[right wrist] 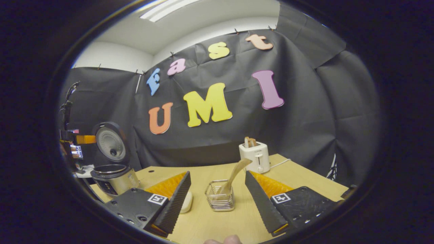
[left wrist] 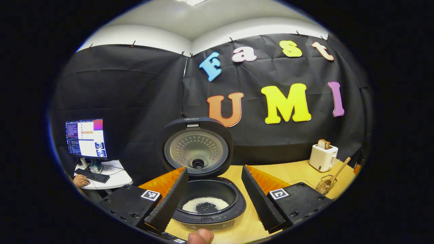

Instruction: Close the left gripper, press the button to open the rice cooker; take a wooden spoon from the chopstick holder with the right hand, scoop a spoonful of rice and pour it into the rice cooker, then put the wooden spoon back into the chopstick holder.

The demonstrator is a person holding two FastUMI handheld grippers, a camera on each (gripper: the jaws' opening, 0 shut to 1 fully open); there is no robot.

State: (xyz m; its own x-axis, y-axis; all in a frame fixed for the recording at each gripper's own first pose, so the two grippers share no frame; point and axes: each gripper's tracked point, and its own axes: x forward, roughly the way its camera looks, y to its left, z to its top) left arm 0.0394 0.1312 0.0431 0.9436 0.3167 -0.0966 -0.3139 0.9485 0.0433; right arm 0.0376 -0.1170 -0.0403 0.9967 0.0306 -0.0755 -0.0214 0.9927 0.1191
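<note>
The rice cooker (left wrist: 206, 217) stands with its lid (left wrist: 196, 147) raised, and white rice lies in the bottom of its dark inner pot. My left gripper (left wrist: 214, 169) is open, one finger on each side of the pot, just in front of it. The wooden spoon (left wrist: 339, 171) leans in the wire chopstick holder (left wrist: 324, 185) at the far right. In the right gripper view, my right gripper (right wrist: 217, 173) is open and holds nothing. The chopstick holder (right wrist: 220, 196) with the spoon (right wrist: 234, 175) stands a little ahead, between its fingers. The open rice cooker (right wrist: 113, 178) is far left.
A white toaster (right wrist: 254, 156) with bread in it stands at the back of the wooden table (right wrist: 210, 223). A white object (right wrist: 187, 201) sits partly hidden behind my right gripper's left finger. Off the table's left, a person's hand (left wrist: 80, 180) rests at a keyboard under a monitor (left wrist: 86, 138).
</note>
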